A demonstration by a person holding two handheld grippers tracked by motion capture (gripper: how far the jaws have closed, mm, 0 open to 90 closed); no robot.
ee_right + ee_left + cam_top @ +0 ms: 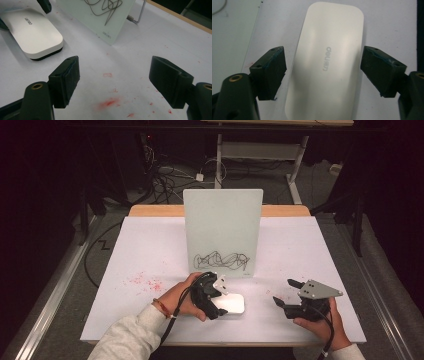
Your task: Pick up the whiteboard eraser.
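The left gripper [323, 72] is released, its jaws around the eraser [329, 62] near the tabletop's [150, 255] front edge; the right gripper [115, 80] is released too.

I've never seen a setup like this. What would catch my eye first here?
Probably the small upright whiteboard at the middle of the table, with a tangle of black scribbles along its lower edge. Just in front of it lies a white eraser block, and the left hand-held gripper sits over it, jaws open on either side. The right hand-held gripper waits open to the right, above faint red marker stains.
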